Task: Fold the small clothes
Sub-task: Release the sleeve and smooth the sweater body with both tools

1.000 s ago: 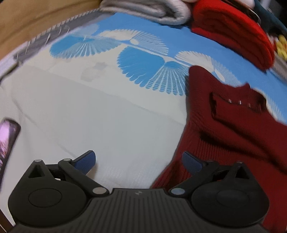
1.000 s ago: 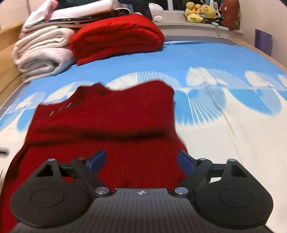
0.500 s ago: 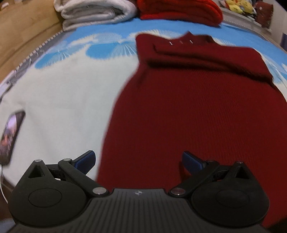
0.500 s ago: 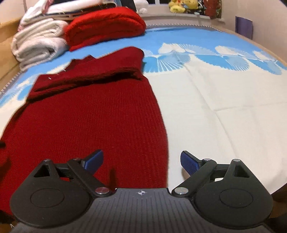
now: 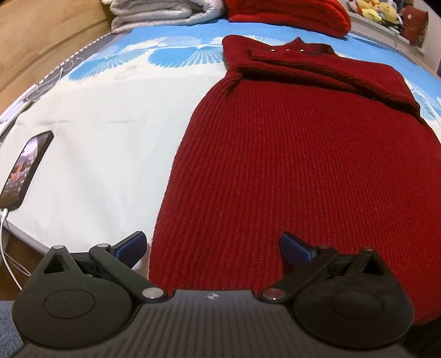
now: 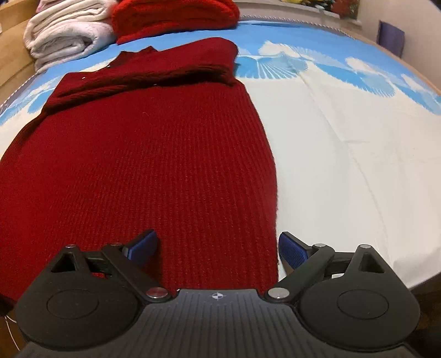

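Observation:
A dark red knit sweater lies flat on the bed, collar away from me and a sleeve folded across its chest. My left gripper hovers open over the near left part of the sweater; its left finger is over the white sheet and its right finger over the knit. In the right wrist view the same sweater fills the left half. My right gripper is open and straddles the sweater's near right edge, with only that edge between its fingers. Neither gripper's pads press on the cloth.
A phone on a white cable lies at the bed's left edge. Folded white towels and a folded bright red knit sit at the head of the bed, with plush toys behind. The bed's near edge is just below both grippers.
Both grippers have drawn back along the sweater towards its near end. The left one swung from the bare sheet to over the sweater's left edge. The sweater has stayed put.

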Action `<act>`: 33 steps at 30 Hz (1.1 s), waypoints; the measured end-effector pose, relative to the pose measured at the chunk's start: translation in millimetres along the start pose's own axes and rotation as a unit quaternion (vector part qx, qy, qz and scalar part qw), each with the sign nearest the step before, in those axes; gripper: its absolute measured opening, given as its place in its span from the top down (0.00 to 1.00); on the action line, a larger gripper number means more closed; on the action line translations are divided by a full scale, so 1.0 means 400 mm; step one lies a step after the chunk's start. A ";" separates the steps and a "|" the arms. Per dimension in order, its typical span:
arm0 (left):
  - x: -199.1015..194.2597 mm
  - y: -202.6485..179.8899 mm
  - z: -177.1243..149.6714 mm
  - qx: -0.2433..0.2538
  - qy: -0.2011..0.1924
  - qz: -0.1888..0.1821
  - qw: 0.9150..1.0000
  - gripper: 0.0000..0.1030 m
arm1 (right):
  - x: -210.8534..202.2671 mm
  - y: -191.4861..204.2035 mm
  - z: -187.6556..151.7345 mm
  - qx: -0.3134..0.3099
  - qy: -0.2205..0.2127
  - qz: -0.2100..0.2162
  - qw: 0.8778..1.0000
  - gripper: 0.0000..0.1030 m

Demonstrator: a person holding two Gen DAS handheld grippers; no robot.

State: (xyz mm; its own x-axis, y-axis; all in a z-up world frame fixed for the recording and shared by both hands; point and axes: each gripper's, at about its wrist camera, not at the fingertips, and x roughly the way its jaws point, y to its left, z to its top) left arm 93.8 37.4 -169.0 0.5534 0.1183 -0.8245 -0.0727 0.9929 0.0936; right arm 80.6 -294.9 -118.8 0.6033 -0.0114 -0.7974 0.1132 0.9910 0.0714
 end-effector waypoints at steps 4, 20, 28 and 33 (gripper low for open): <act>-0.002 -0.009 -0.001 0.004 -0.003 0.006 1.000 0.00 | 0.002 0.005 -0.001 0.003 0.004 0.000 1.000 0.07; 0.008 -0.013 0.003 0.017 -0.006 -0.001 1.000 0.00 | 0.014 -0.017 0.003 0.000 0.009 0.003 1.000 0.03; 0.033 0.031 0.016 -0.005 0.011 -0.049 0.999 0.00 | 0.012 -0.086 0.000 0.047 -0.004 -0.008 0.999 0.03; 0.023 0.044 0.009 0.006 0.013 -0.065 0.998 0.00 | -0.002 -0.086 -0.027 0.014 -0.010 0.005 1.000 0.03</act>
State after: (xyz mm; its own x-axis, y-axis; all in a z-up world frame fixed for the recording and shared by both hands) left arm 100.6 56.0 -173.0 0.5366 -0.0117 -0.8437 0.0082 0.9999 -0.0087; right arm 67.6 -327.5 -127.0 0.6203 -0.0054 -0.7843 0.1288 0.9871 0.0951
